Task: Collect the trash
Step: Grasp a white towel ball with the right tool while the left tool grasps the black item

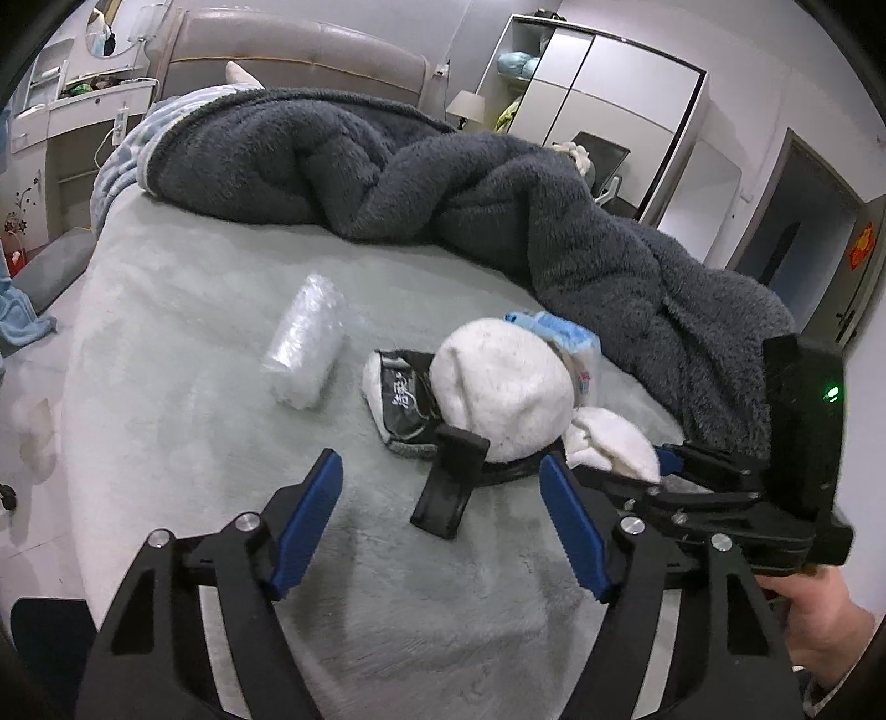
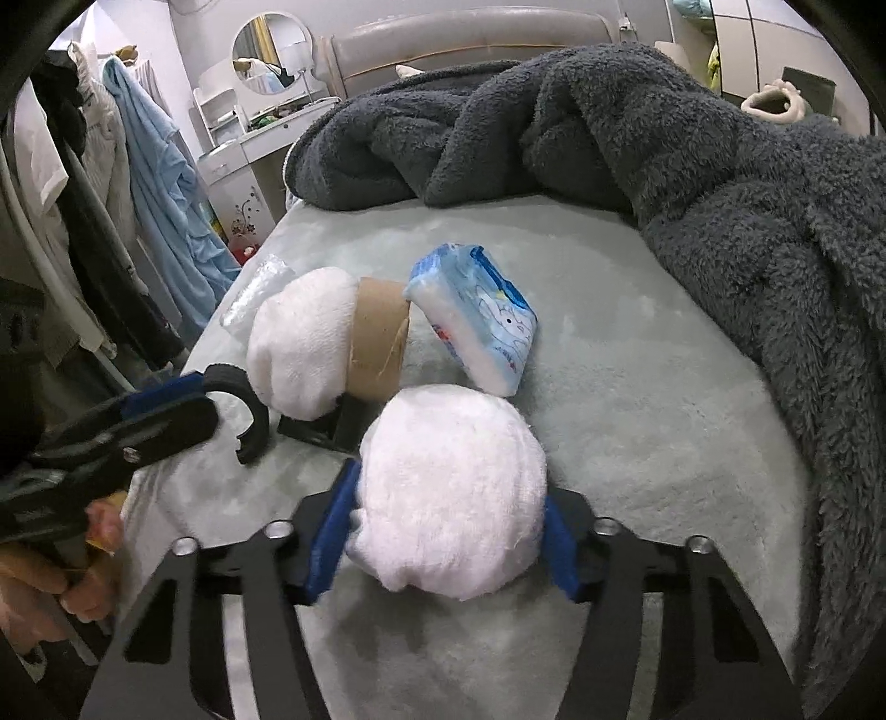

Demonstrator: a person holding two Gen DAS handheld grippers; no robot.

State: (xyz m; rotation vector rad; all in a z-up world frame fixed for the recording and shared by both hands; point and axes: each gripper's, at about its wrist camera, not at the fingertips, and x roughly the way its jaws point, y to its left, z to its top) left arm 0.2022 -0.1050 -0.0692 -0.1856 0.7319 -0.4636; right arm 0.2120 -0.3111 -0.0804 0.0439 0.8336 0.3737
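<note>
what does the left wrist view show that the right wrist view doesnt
Only the left wrist view: the left tongs open over bare bed cover, a black-and-white printed packet, and the wardrobe.

Only the right wrist view: the right tongs shut on a white fluffy ball, a cardboard tube, the round mirror.

Both: the grey blanket, tissue pack, clear plastic wrap and a second white ball.

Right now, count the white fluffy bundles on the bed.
2. One white fluffy bundle sits between the right gripper pads; the other, capping a cardboard tube, lies further off beside the tissue pack. The dark blanket may hide more.
</note>
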